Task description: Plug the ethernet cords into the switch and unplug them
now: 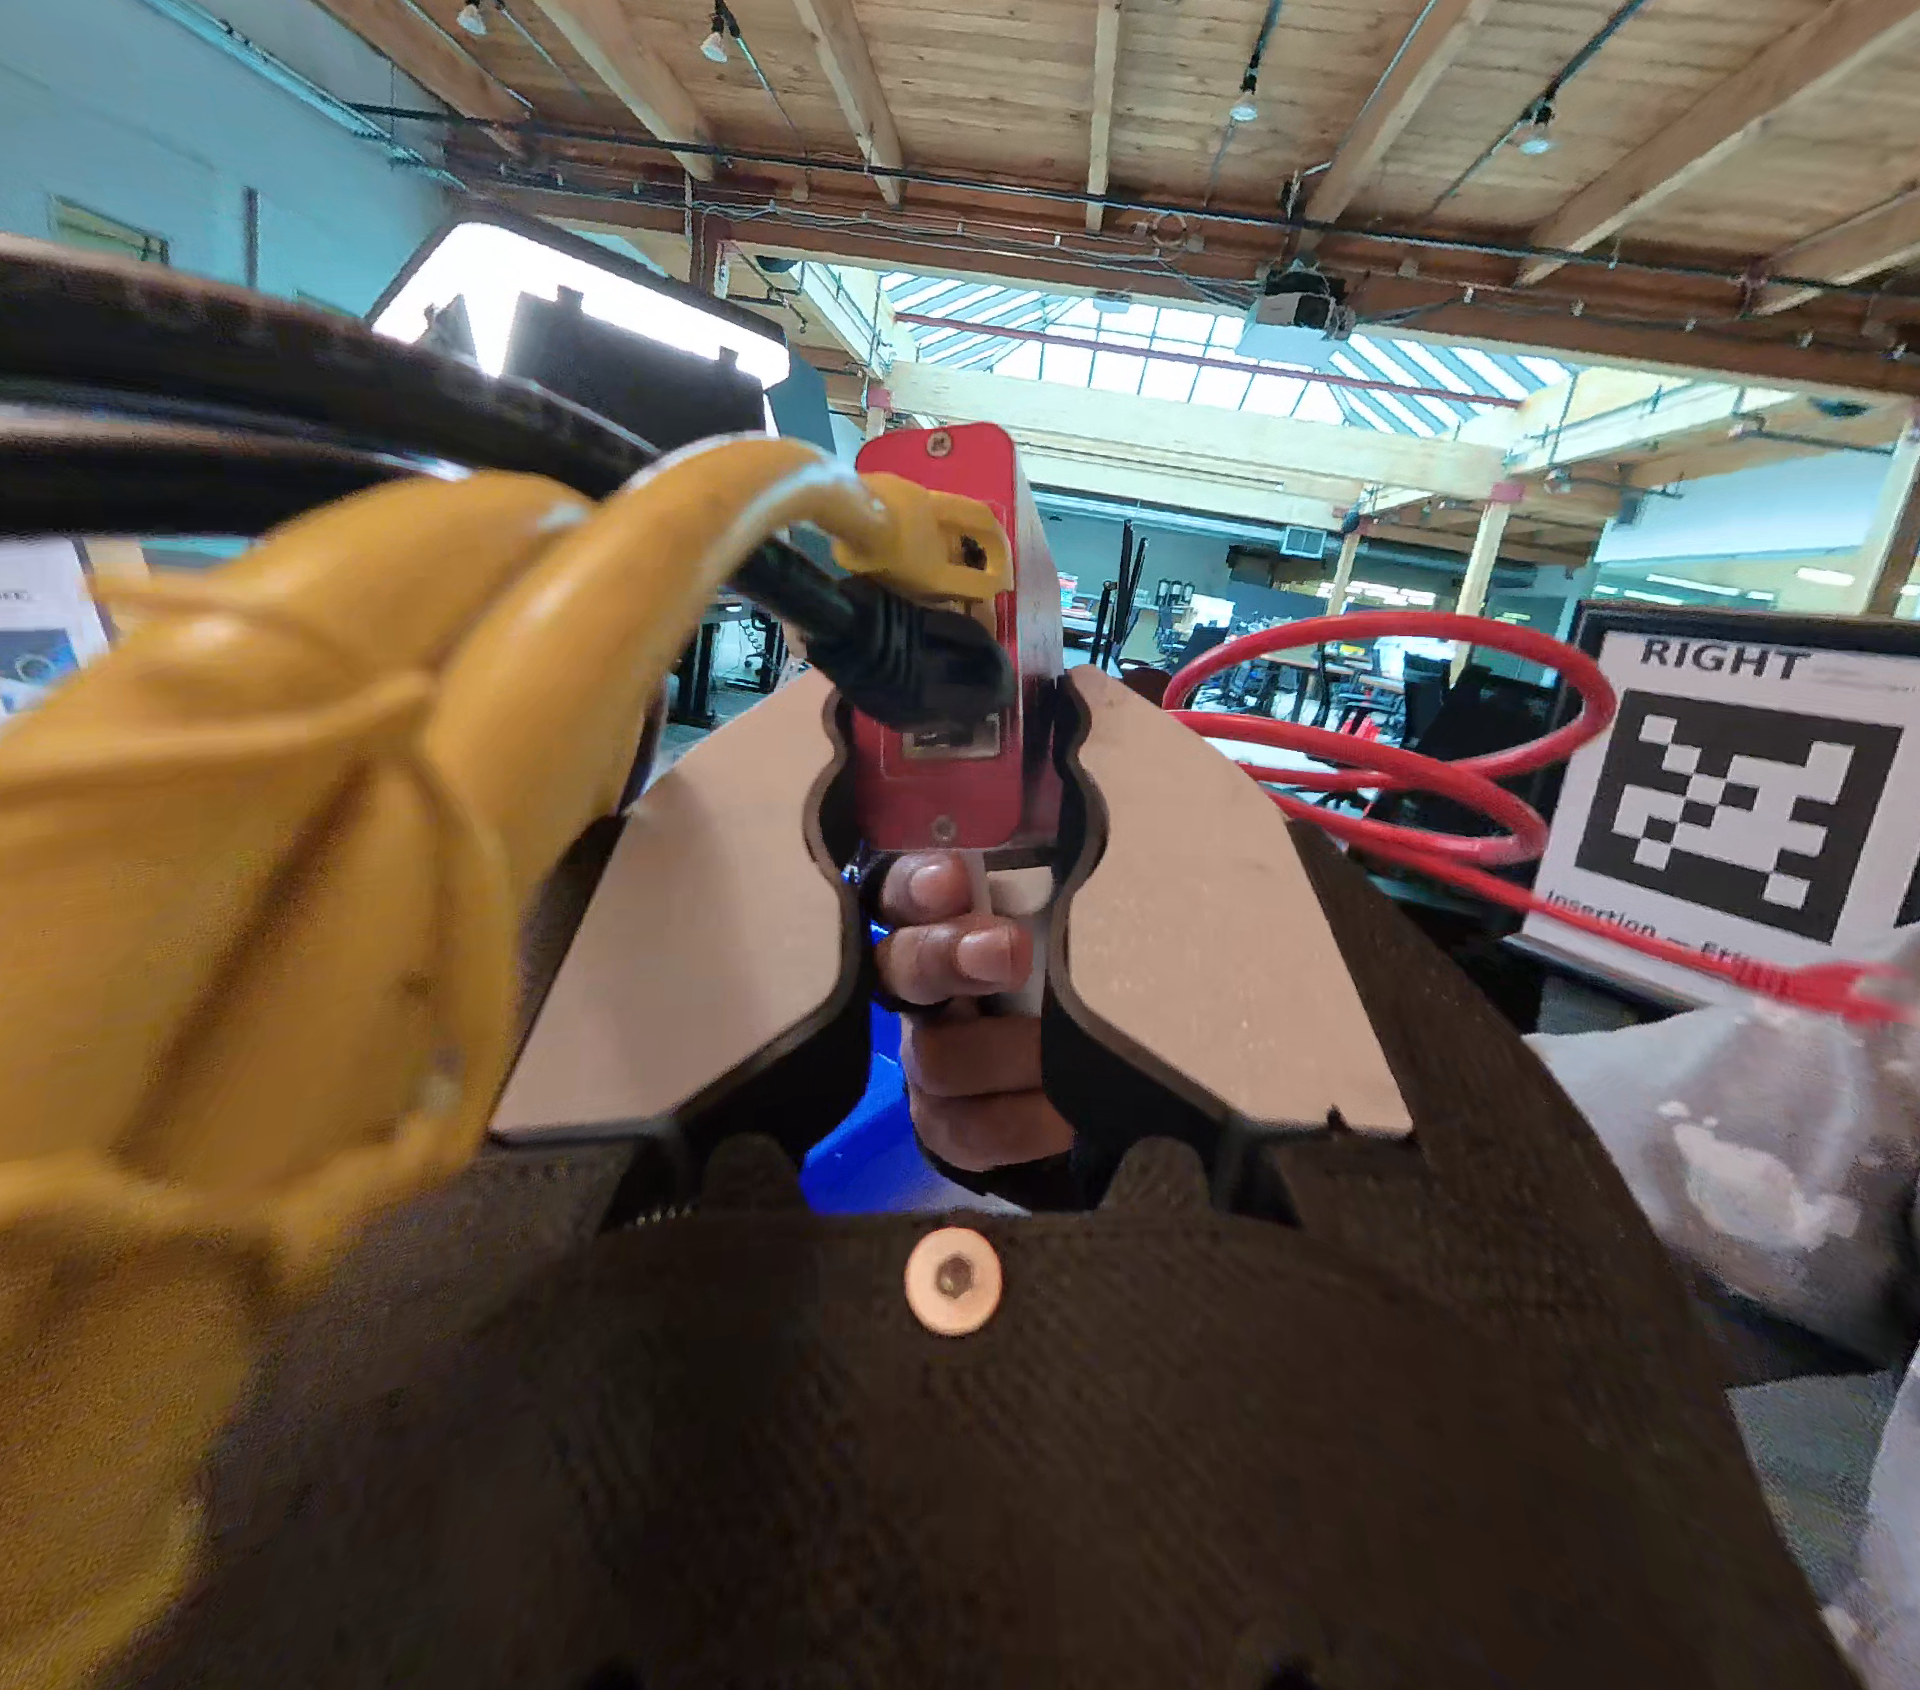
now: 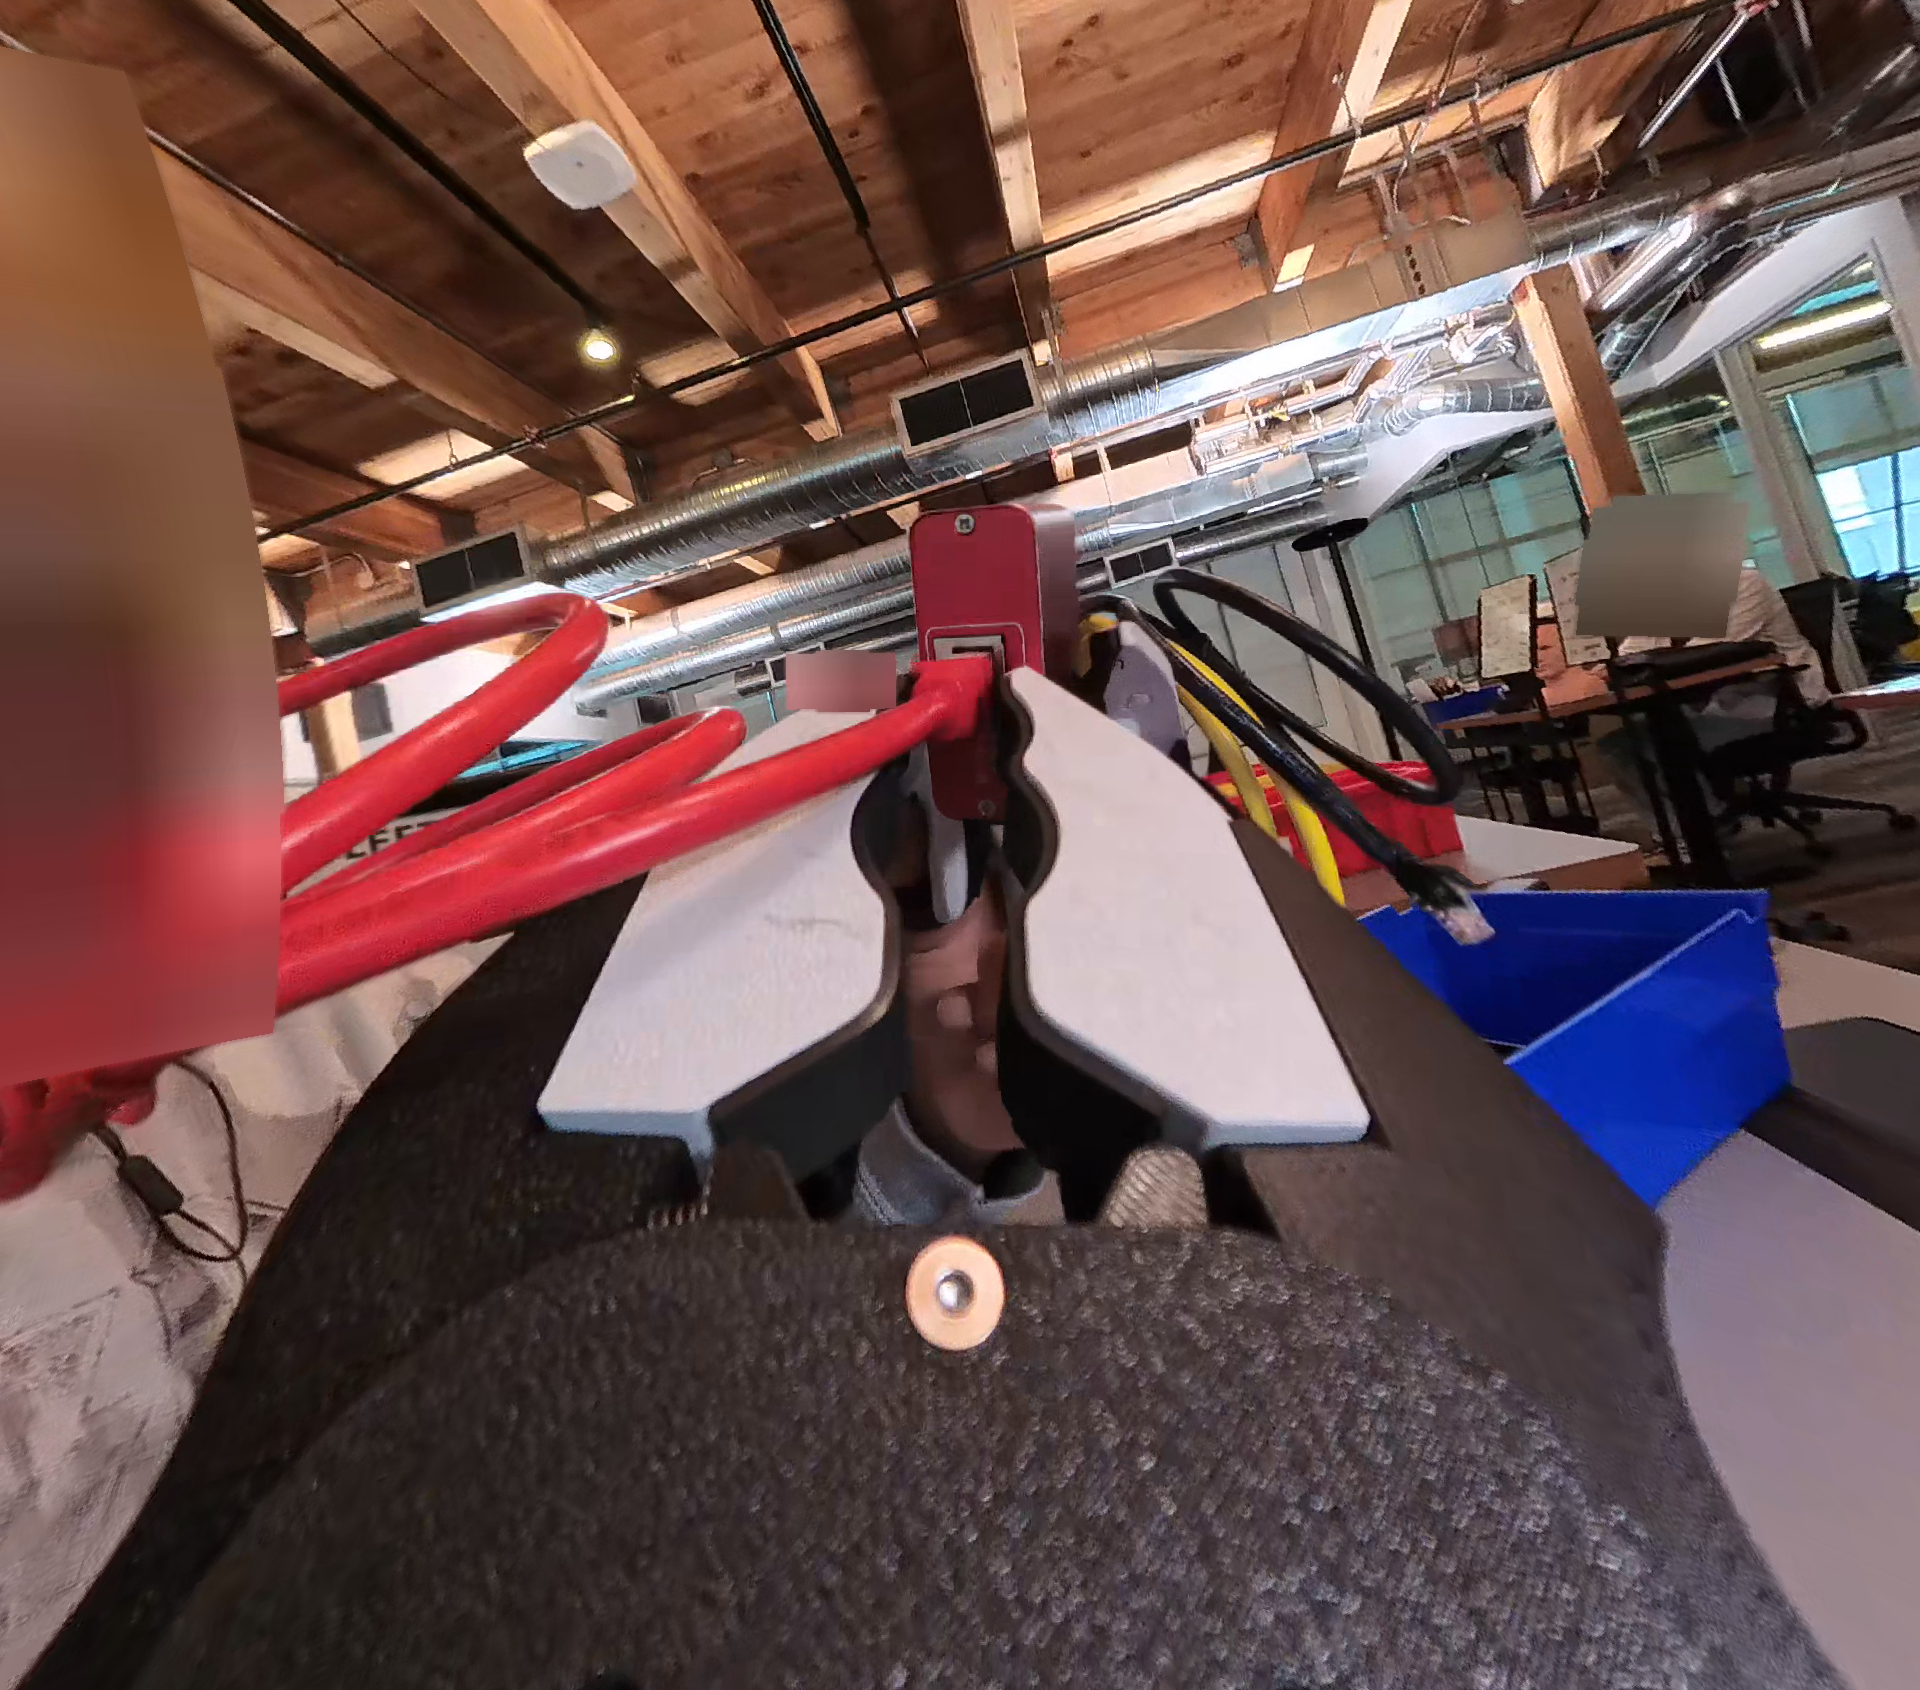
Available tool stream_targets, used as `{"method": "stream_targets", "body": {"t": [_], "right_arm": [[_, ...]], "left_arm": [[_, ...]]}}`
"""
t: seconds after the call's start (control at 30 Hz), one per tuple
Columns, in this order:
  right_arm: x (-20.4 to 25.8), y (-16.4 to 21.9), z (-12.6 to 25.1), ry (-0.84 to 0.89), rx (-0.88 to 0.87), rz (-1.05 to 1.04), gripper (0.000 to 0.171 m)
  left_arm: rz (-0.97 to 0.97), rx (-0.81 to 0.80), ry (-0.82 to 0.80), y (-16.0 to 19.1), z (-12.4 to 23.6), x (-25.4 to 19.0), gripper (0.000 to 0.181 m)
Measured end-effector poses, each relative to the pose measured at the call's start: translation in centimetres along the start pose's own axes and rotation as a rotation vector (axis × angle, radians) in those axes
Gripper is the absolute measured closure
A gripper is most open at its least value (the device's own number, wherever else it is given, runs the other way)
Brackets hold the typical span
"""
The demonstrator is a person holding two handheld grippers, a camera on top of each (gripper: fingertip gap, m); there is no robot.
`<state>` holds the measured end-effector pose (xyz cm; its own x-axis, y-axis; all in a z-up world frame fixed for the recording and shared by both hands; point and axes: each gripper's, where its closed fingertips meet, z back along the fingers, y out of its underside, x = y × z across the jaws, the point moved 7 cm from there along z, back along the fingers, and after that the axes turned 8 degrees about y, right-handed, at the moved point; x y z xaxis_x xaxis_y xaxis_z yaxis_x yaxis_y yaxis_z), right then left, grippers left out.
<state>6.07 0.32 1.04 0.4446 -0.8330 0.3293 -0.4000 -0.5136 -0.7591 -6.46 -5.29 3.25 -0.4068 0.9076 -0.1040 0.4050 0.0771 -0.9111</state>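
The left gripper had its jaws clenched on the small red metal switch box, held upright; a yellow ethernet cord and a black ethernet cord sat plugged into its face, trailing toward nine o'clock. The right gripper likewise gripped the switch, where a red ethernet cord was plugged in, looping toward nine o'clock. A blue plastic bin lay at four o'clock.

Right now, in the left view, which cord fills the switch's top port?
The yellow cord; the black cord enters the switch just below it.
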Motion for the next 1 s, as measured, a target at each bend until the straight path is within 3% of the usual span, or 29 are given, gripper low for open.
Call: {"method": "stream_targets", "body": {"t": [0.27, 0.3, 0.37, 0.4, 0.6, 0.67, 0.93, 1.0], "right_arm": [[0.7, -1.1, -0.2, 0.142, 0.101, 0.215, 0.16], [0.9, -1.2, -0.3, 0.154, 0.102, 0.242, 0.152], [1.2, -1.3, -0.4, 0.162, 0.1, 0.268, 0.16], [1.3, -1.3, -0.4, 0.167, 0.099, 0.28, 0.152], [2.3, -1.7, -0.8, 0.171, 0.117, 0.338, 0.159], [2.8, -1.8, -1.0, 0.199, 0.114, 0.379, 0.152], [3.7, -1.9, -1.4, 0.243, 0.114, 0.489, 0.156], [3.6, -1.9, -1.4, 0.227, 0.126, 0.477, 0.156]], "left_arm": [[-0.035, -0.002, -0.034, -0.4, 0.1, -0.3, 0.149], [-0.029, -0.006, -0.032, -0.5, 0.1, -0.4, 0.149], [-0.015, -0.011, -0.018, -0.6, 0.1, -0.5, 0.149], [-0.012, -0.011, -0.014, -0.6, 0.1, -0.5, 0.149], [-0.071, -0.014, 0.017, -1.0, 0.0, -1.5, 0.151], [-0.107, -0.032, 0.022, -1.1, 0.0, -1.9, 0.152], [-0.225, -0.071, 0.007, -1.3, 0.0, -3.0, 0.149], [-0.217, -0.062, 0.006, -1.6, 0.0, -2.9, 0.156]]}}
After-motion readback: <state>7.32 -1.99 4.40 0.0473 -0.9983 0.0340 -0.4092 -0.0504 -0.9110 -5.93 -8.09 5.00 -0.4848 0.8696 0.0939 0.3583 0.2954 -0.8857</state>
